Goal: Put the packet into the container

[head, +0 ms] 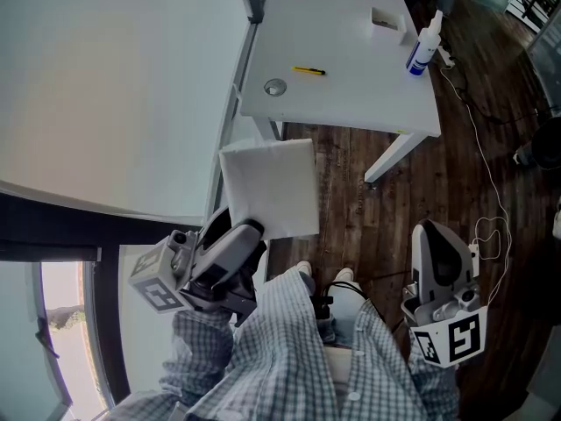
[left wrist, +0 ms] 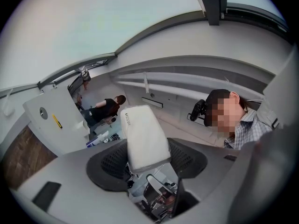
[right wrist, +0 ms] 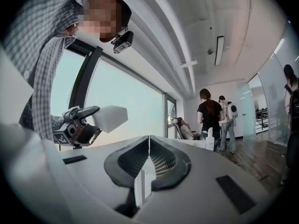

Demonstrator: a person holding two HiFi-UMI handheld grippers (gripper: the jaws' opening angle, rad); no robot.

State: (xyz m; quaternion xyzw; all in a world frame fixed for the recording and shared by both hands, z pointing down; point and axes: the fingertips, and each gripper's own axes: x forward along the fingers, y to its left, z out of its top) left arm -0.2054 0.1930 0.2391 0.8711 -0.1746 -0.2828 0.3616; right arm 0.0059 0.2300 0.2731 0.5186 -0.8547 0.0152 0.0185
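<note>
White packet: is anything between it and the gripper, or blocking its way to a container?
Nothing between them: the left gripper already holds the flat white packet, raised near the white table. No container shows in any view, so the way there cannot be judged.

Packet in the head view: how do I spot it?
Find the white table at the top; below it, over the wooden floor, is the left gripper. The packet in its jaws is a flat white square, unlike the bottle and yellow tool on the table.
</note>
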